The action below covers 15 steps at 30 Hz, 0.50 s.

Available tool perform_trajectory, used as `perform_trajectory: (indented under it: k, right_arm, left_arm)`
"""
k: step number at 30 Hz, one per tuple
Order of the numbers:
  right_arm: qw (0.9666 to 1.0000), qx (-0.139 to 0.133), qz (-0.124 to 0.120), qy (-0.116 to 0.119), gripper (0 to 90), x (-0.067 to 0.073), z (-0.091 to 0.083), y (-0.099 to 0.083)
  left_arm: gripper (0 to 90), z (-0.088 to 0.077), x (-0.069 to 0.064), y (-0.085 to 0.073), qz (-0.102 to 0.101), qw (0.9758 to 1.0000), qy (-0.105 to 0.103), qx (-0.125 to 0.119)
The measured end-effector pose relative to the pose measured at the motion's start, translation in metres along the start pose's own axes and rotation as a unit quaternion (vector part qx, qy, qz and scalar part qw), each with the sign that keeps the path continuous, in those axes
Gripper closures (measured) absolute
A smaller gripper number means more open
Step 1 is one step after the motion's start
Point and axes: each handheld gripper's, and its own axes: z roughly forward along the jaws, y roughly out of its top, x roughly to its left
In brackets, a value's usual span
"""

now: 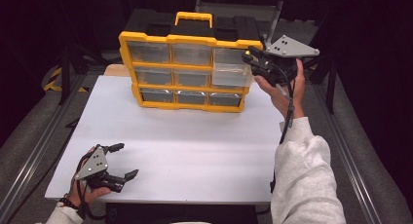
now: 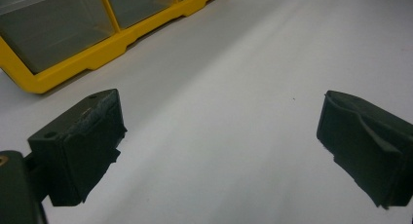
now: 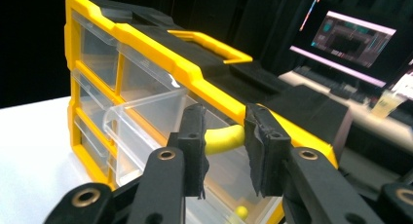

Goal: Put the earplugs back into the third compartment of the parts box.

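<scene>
Right gripper view: right gripper (image 3: pixel 225 151), jaws narrow, pinching a yellow piece (image 3: pixel 223 138) over the pulled-out drawer (image 3: pixel 146 136); a small yellow ball (image 3: pixel 240 212) lies inside. High view: drawer at the organizer's (image 1: pixel 190 70) 3 o'clock; left gripper (image 1: pixel 122 160) wide, holding nothing.

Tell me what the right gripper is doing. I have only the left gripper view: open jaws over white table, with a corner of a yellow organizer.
Observer: The right gripper is closed on a yellow curved piece, at a pulled-out clear drawer.
Operator: Say which drawer.
Observer: Top row, right end of the yellow organizer, as the high view shows it.
Operator: Report anything left inside.
Observer: One small round yellow thing low in the drawer.
</scene>
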Motion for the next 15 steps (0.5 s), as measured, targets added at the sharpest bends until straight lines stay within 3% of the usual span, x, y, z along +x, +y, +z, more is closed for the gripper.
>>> perform_trajectory:
  k: [2, 5, 7, 12, 13, 15]
  right_arm:
    - [1.0000, 0.003, 0.002, -0.005, 68.1, -0.001, 0.002, -0.001]
    - [0.9999, 0.008, 0.007, -0.011, 55.4, -0.002, 0.006, -0.003]
    - [0.9999, 0.004, 0.011, -0.012, 53.9, -0.002, 0.004, -0.003]
    - [0.9997, -0.012, 0.004, -0.021, 42.3, 0.004, -0.009, -0.005]
    - [0.9991, -0.032, 0.008, -0.028, 37.8, 0.011, -0.022, -0.011]
    - [0.9987, -0.042, 0.008, -0.028, 36.5, 0.015, -0.028, -0.016]
  left_arm:
    - [4.5, 0.000, 0.000, 0.000, 0.000, 1.0000, 0.000, 0.000]
    - [4.4, 0.000, 0.001, 0.000, -0.002, 1.0000, -0.001, -0.001]
    - [4.5, -0.001, 0.000, 0.000, -0.001, 1.0000, -0.001, 0.001]
    - [4.4, -0.003, -0.001, -0.001, 0.000, 1.0000, 0.004, 0.001]
    - [4.5, -0.004, -0.001, -0.002, 0.000, 1.0000, 0.006, 0.001]
    - [4.5, -0.006, -0.002, -0.002, -0.001, 1.0000, 0.009, 0.000]
